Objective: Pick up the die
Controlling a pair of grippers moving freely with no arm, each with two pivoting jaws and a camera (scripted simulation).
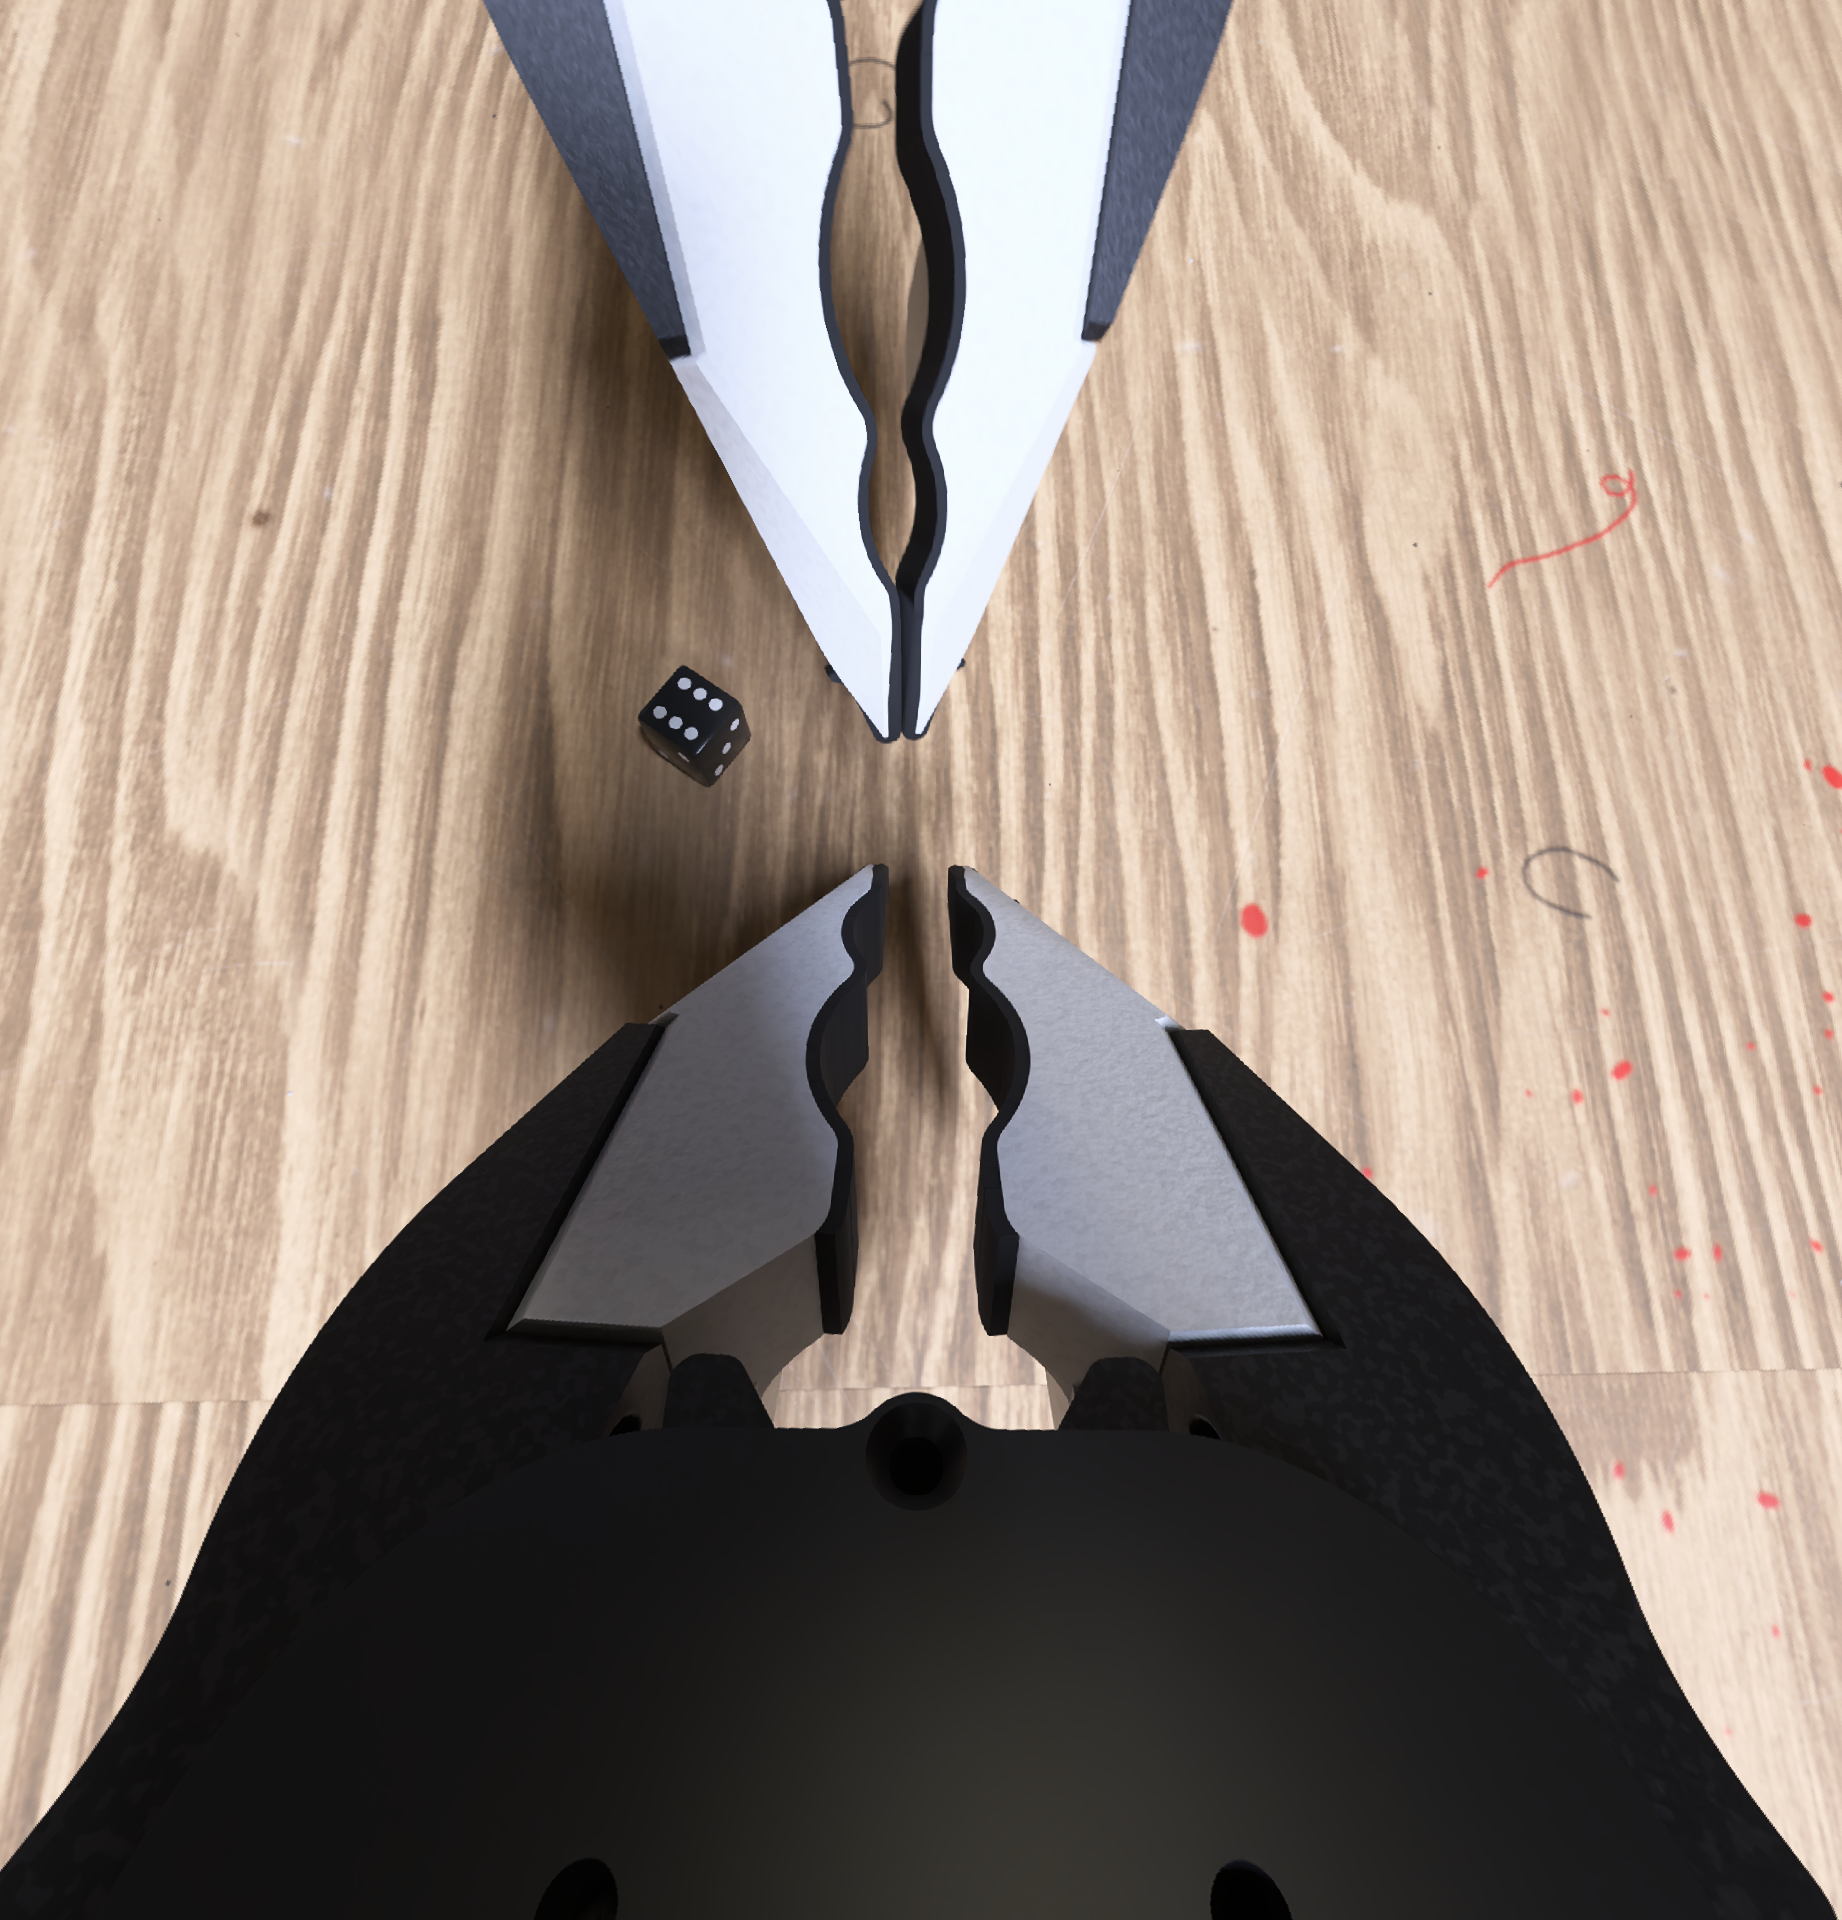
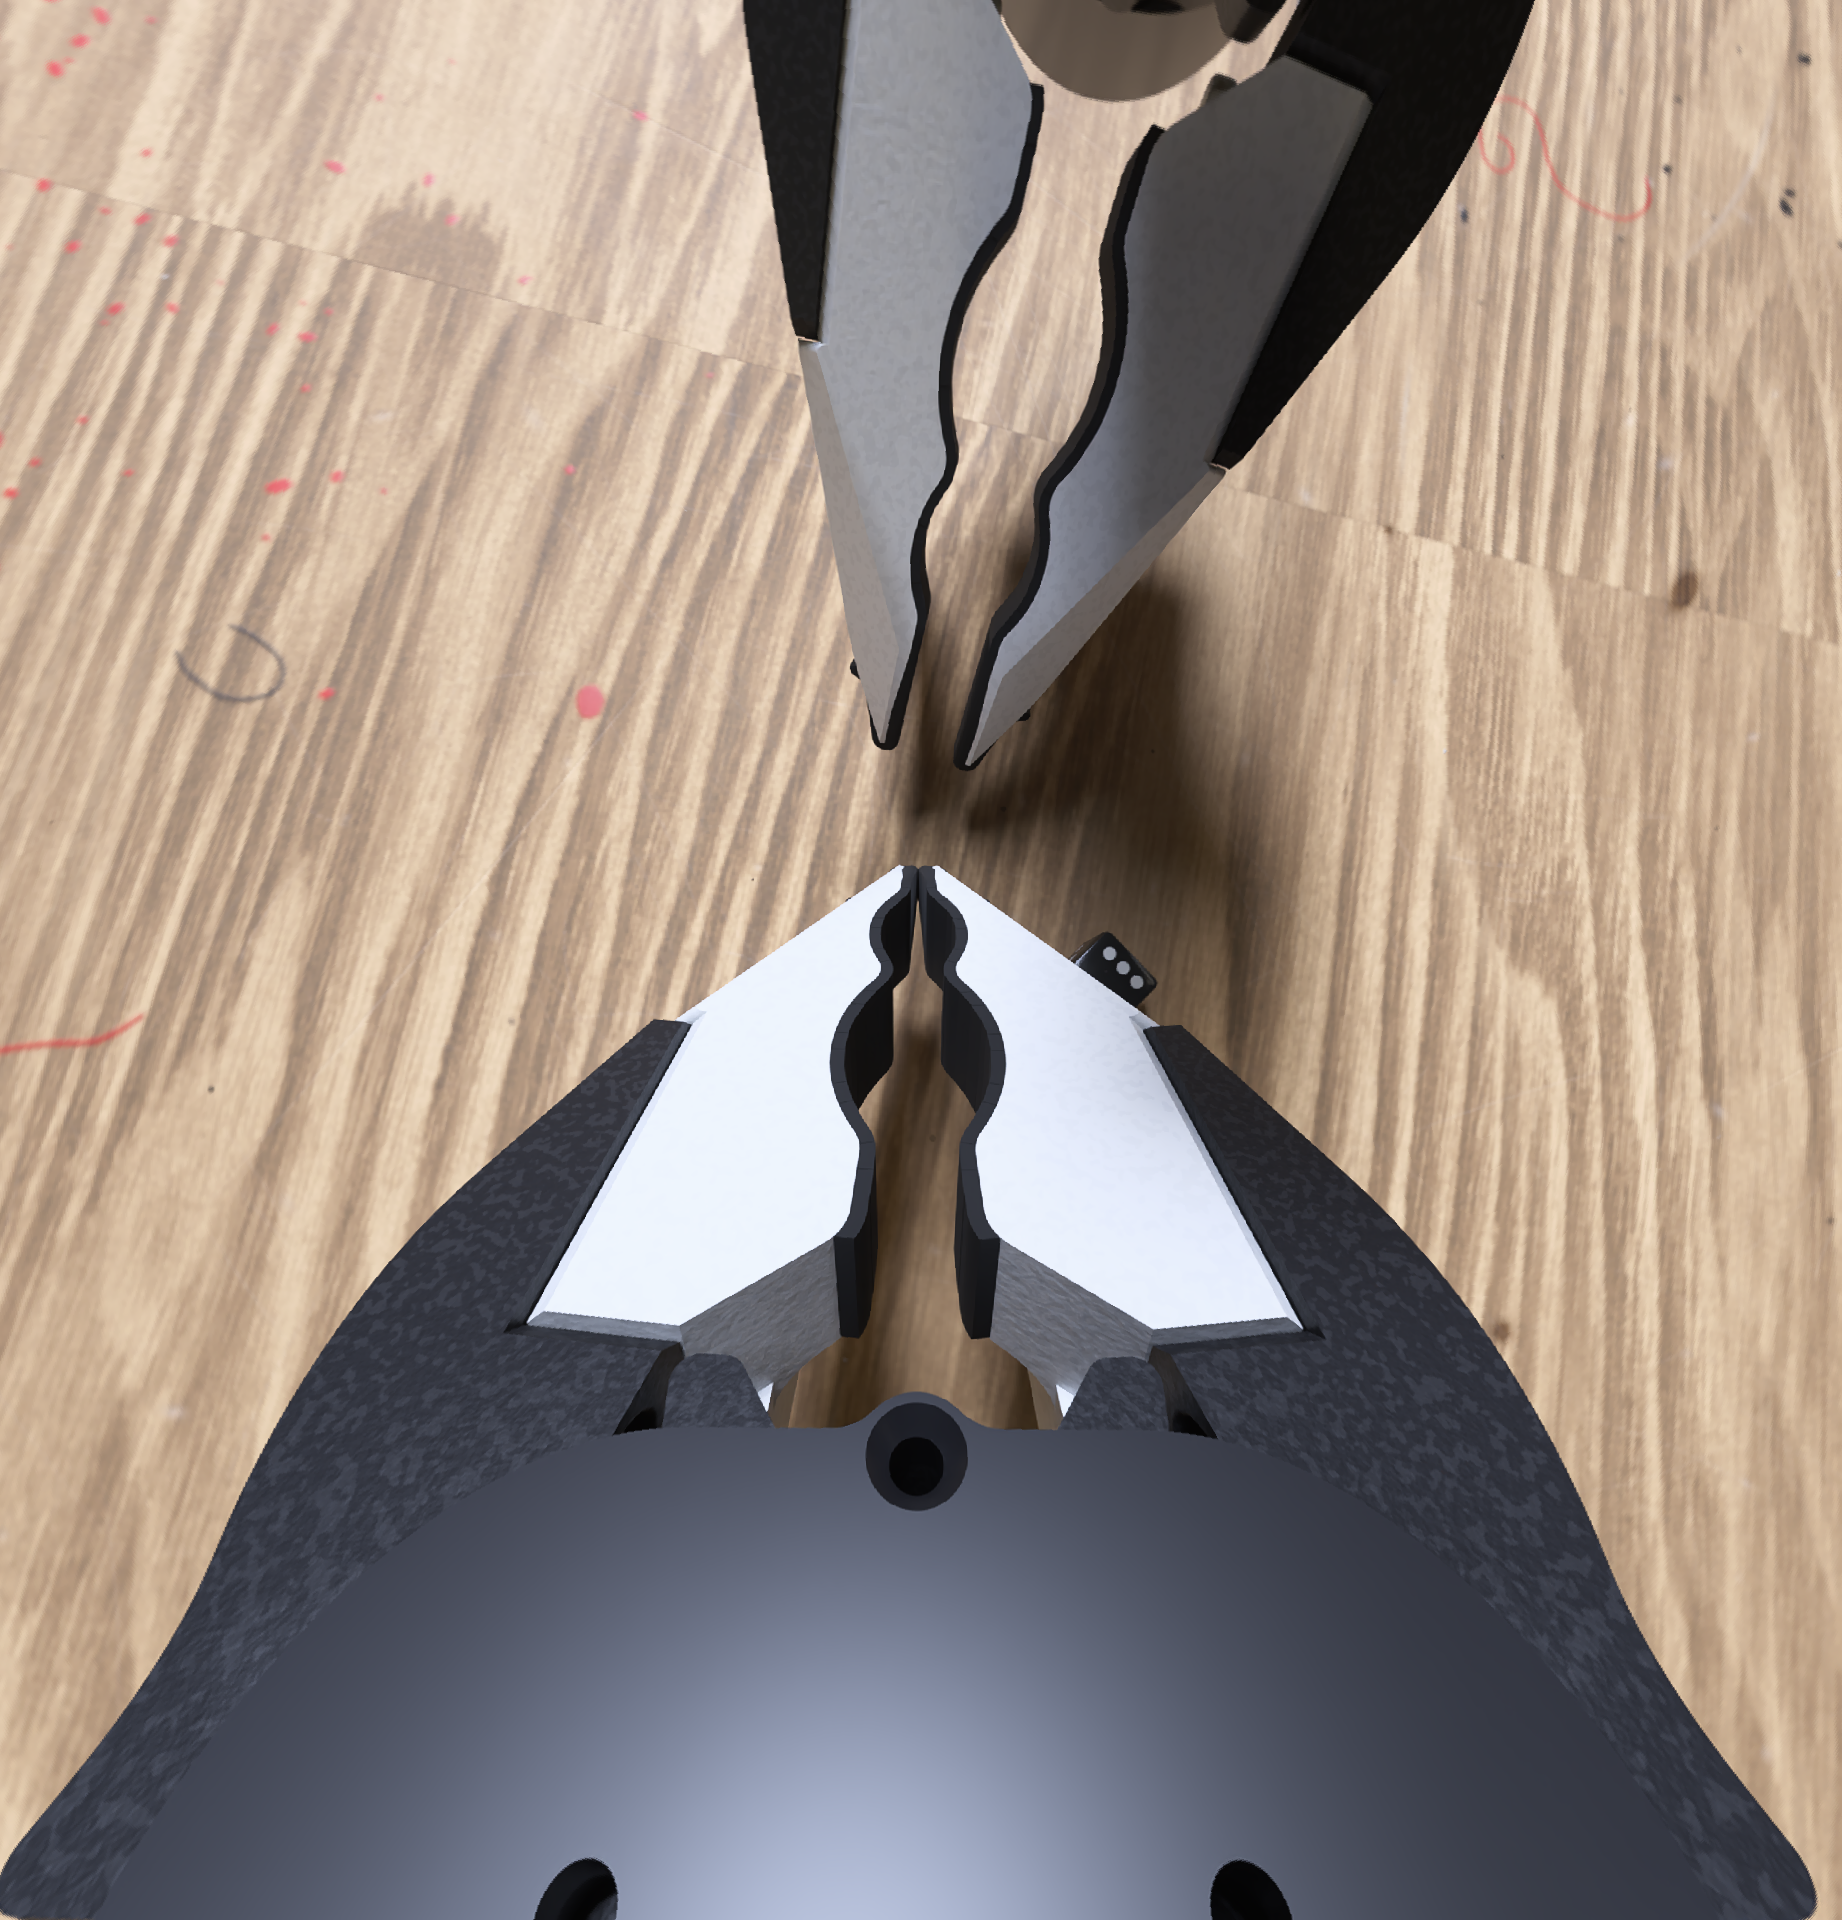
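Note:
A small black die (image 1: 695, 724) with white pips lies on the wooden table, left of and beyond my left gripper (image 1: 915, 873), whose jaws stand slightly apart and empty. My right gripper (image 1: 900, 734) points at it from the far side, tips together, just right of the die. In the right wrist view my right gripper (image 2: 917, 871) is shut and empty; the die (image 2: 1119, 966) peeks out beside its right finger, mostly hidden. The left gripper (image 2: 925, 750) faces it, jaws a little apart.
The wooden table (image 1: 273, 935) has red paint specks (image 1: 1253, 918), a red scribble (image 1: 1566, 540) and a pencil mark (image 1: 1566, 881) on the right. A board seam (image 1: 117, 1403) runs across near my left gripper's body.

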